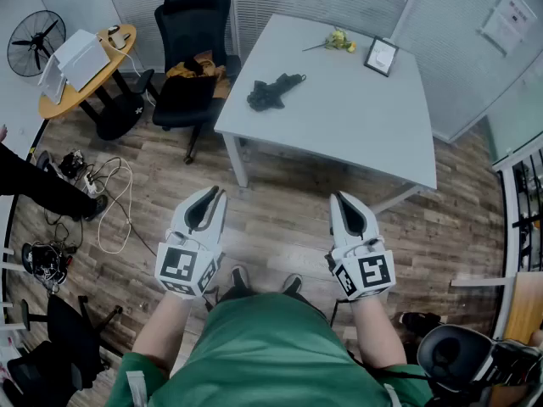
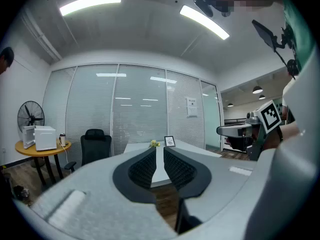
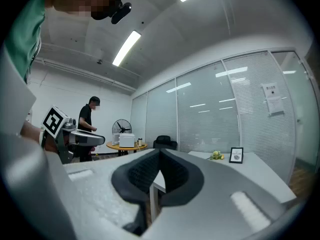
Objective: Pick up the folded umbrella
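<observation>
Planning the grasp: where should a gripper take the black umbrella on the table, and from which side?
Probably the middle of the umbrella, with the jaws across its long axis, coming from above on the table's left side as the head view shows it. The umbrella lies flat and slanted close to that edge. One end is loose bunched fabric and the other a slim tip, so the middle looks firmest.
</observation>
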### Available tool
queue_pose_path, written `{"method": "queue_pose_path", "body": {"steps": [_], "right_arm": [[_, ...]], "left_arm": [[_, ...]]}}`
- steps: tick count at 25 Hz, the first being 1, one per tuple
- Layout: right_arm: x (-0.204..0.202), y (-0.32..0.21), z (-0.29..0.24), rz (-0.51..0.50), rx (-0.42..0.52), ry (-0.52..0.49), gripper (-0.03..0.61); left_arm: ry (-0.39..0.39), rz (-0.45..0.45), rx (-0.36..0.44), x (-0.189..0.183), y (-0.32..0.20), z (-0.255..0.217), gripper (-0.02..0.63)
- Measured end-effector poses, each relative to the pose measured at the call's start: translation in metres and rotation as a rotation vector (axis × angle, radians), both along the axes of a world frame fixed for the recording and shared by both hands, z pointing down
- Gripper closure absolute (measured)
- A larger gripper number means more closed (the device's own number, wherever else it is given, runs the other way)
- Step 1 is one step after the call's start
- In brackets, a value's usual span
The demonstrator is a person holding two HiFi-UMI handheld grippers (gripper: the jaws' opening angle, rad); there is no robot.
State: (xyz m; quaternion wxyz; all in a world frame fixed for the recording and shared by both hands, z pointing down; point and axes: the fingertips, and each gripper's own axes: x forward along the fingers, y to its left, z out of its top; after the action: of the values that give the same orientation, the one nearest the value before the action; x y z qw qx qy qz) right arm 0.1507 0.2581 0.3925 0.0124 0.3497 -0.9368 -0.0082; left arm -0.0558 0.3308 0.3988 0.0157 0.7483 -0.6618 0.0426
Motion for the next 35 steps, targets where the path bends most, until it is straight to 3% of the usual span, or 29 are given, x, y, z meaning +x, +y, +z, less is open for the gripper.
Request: {"method": "queue_pose_path", "body": {"steps": [5,15,20,26,35], "right_arm": [[-0.017,0.006,0.006,0.013,-0.013,0.015,0.577],[-0.056,-0.015,0.019,0.133,-0.065,-0.018,0.577],[-0.086,-0.020,0.031,0.118,-0.078,0.041,0.577],[-0.106,-0.072,0.047,0.088,-0.110,0.068,0.577],[-0.139,-0.182,0.051,-0.005,-0.106,0.057,0.577]], "left_arm": [[0.017,0.006,-0.013,-0.020,0.004,0.007,0.561],[0.033,0.027,-0.016,-0.089,-0.006,0.024,0.561],[0.070,0.019,-0.042,-0.120,-0.016,0.039,0.560],[0.089,-0.020,-0.056,-0.142,-0.053,0.048,0.560],[0.012,-0.094,-0.081,-0.158,-0.138,0.041,0.560]]}}
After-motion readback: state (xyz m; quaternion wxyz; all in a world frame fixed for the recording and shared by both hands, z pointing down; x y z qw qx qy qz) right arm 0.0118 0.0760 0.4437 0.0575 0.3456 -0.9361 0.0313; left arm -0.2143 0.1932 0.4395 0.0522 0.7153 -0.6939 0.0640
